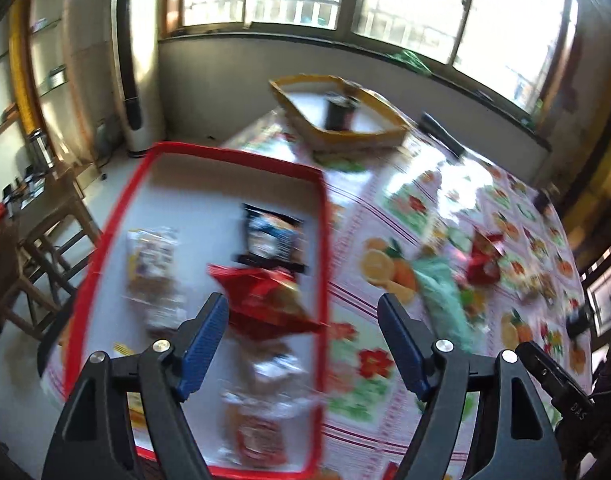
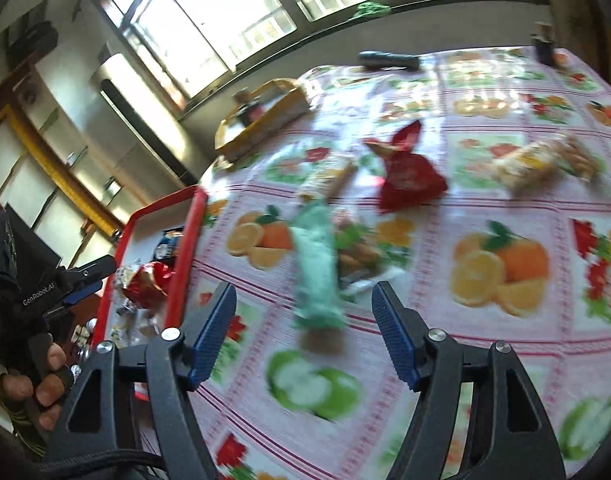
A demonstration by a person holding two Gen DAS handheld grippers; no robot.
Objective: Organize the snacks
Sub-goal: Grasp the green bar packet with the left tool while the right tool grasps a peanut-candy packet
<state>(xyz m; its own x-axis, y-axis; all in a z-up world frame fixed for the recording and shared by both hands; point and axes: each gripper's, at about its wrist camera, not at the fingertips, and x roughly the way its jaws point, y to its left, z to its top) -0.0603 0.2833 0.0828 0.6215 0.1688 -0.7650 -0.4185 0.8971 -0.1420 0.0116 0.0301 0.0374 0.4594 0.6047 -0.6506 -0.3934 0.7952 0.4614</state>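
**Roughly halfway: several snacks are lying in the red tray, several are waiting on the surface**

So far, the red tray (image 1: pixel 325 240) at the left of the surface (image 2: pixel 485 208) is holding a dark packet (image 1: pixel 271 236) at its far part, a red packet (image 1: pixel 265 300) nearer, and some clear-wrapped snacks (image 1: pixel 153 272) along its left side and near edge. The left hand-held gripper (image 1: pixel 303 344) is hovering over the near part of this tray with its jaws wide apart and nothing between them.

To the right of the tray, snacks are lying loose on the surface: a green packet (image 2: pixel 317 272), a red pouch (image 2: pixel 405 172) farther away, a pale roll (image 2: pixel 329 180) beside it, and a yellowish bag (image 2: pixel 545 160) at the far right. The right hand-held gripper (image 2: pixel 303 336) is pointing toward the green packet, its jaws apart and empty.

A yellow tray (image 1: pixel 345 136) at the far side is holding only one dark item, so I judge the sorting is not finished.
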